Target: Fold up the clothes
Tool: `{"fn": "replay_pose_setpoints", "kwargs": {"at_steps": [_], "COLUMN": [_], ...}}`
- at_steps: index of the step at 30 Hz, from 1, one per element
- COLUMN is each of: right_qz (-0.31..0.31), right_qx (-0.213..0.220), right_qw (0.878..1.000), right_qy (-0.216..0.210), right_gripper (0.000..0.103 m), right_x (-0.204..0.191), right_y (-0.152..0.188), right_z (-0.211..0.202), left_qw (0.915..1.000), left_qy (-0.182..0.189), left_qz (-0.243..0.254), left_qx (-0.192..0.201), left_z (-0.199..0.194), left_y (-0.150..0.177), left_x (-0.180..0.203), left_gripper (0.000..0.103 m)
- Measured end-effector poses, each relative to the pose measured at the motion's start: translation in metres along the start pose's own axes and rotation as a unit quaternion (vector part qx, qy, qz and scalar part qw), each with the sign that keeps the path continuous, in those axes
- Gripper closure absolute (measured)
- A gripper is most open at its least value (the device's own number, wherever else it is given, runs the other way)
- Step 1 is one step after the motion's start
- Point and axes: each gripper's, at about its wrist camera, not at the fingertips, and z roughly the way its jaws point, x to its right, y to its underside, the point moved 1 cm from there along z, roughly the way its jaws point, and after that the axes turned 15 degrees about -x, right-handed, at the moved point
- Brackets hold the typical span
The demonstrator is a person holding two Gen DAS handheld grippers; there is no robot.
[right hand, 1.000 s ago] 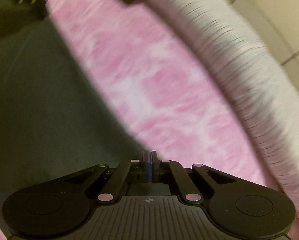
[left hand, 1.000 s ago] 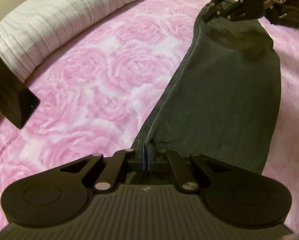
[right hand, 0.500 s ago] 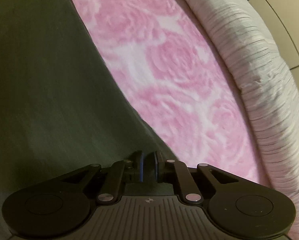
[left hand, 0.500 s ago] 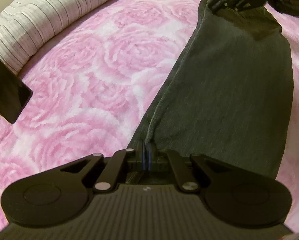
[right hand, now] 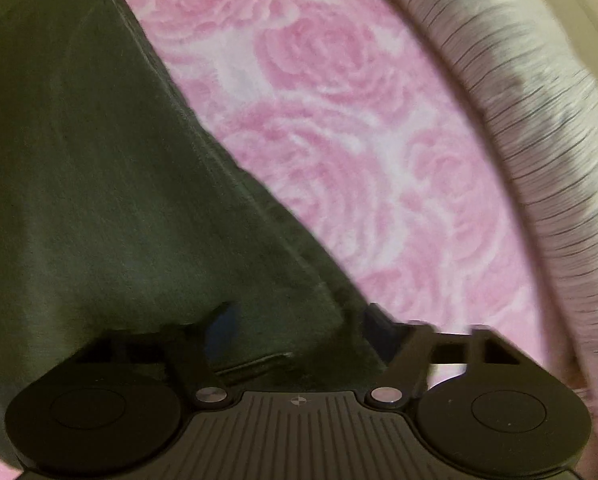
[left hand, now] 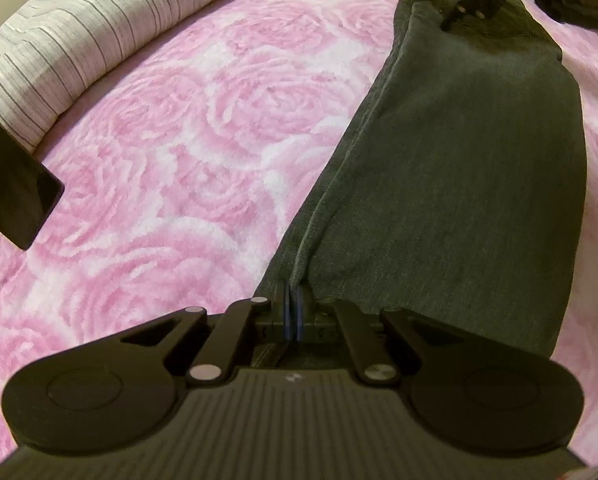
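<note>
Trousers (left hand: pixel 451 168), dark grey, flat, long strip.

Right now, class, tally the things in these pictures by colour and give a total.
Dark grey: 1, trousers
Pink: 1, rose blanket
White with stripes: 1, bolster
Black: 3, left tongs, right tongs, flat slab
Total: 6

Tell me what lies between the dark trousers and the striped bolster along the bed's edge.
Only bare pink rose-patterned blanket separates the trousers from the striped bolster. Both wrist views show it; the black panel sits at the left wrist view's edge.
</note>
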Motion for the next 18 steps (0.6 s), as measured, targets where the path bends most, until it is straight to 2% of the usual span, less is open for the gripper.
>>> {"fn": "replay_pose_setpoints", "kwargs": {"at_steps": [1,2,6,8,11,12,13,14,16,17,18], "right_qz": [-0.002,-0.004,0.013,0.024,0.036,0.041,0.053,0.067,0.115,0.14,0.172], "right_qx": [-0.004,-0.007,0.031,0.039,0.028,0.024,0.027,0.031,0.054,0.066,0.074], "right_qw": [1.0,1.0,0.999,0.998,0.998,0.998,0.996,0.994,0.987,0.983,0.979], "right_qy": [0.01,0.02,0.043,0.039,0.038,0.04,0.06,0.083,0.096,0.101,0.086], "right_gripper": [0.096,0.099,0.101,0.101,0.099,0.094,0.077,0.052,0.023,0.021,0.021], "right_x": [-0.001,-0.001,0.009,0.014,0.006,0.002,0.0,-0.003,-0.005,-0.006,-0.011], "right_y": [0.001,0.001,0.006,0.004,0.0,-0.001,-0.001,0.0,0.01,0.015,0.023], "right_z": [-0.002,-0.004,-0.028,-0.027,-0.008,-0.001,-0.001,-0.001,-0.012,-0.017,-0.024], "left_qw": [1.0,1.0,0.9993,0.9991,0.9997,0.9997,0.9997,0.9996,0.9993,0.999,0.9987], "left_qy": [0.0,0.0,-0.002,0.002,-0.003,-0.006,-0.01,-0.013,-0.018,-0.022,-0.027], "left_qz": [-0.001,-0.006,-0.029,-0.038,-0.025,-0.024,-0.022,-0.022,-0.033,-0.038,-0.042], "left_qx": [0.002,0.007,0.025,0.02,-0.003,-0.006,-0.008,-0.009,-0.007,-0.006,-0.006], "left_z": [-0.003,-0.007,-0.023,-0.018,-0.002,-0.001,0.0,0.001,-0.003,-0.007,-0.011], "left_y": [0.0,0.001,0.004,0.003,-0.003,-0.003,-0.004,-0.003,0.003,0.007,0.01], "left_x": [0.0,-0.002,-0.01,-0.012,-0.007,-0.007,-0.006,-0.006,-0.009,-0.011,-0.011], "left_gripper": [0.101,0.101,0.101,0.101,0.101,0.1,0.098,0.097,0.091,0.091,0.091]}}
